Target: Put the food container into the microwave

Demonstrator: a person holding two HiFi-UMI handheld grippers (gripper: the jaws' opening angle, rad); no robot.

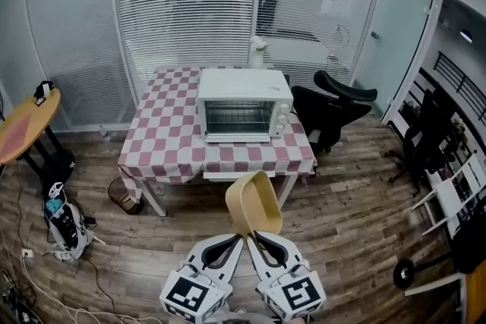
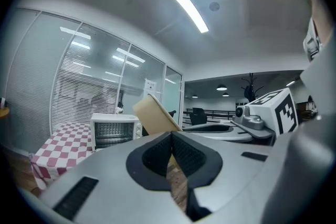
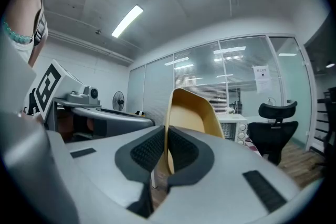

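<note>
Open wooden floor (image 1: pixel 349 216) is lying between the food container (image 1: pixel 254 202) and the near edge of the table (image 1: pixel 173 165). A black office chair (image 1: pixel 334 106) is standing just beside the table's right corner, and a backpack (image 1: pixel 64 228) is sitting well off to the left. The microwave (image 1: pixel 243 106) is standing near the table's front edge, its door facing the person and shut. The container is hanging in the air, well apart from the table, tipped up on end with its hollow showing to the head view. The left gripper (image 2: pixel 171 139) and the right gripper (image 3: pixel 166 136) are each pinching its lower rim, jaws drawn nearly together with only the thin wall between their ribbed dark pads (image 3: pixel 148 150). Those pads are covering the rim where it is gripped. The container is looking like a smooth, tan tub with rounded corners. A red-and-white checked cloth (image 1: pixel 163 121) is draping the table, and the microwave is white with knobs down its right side.
</note>
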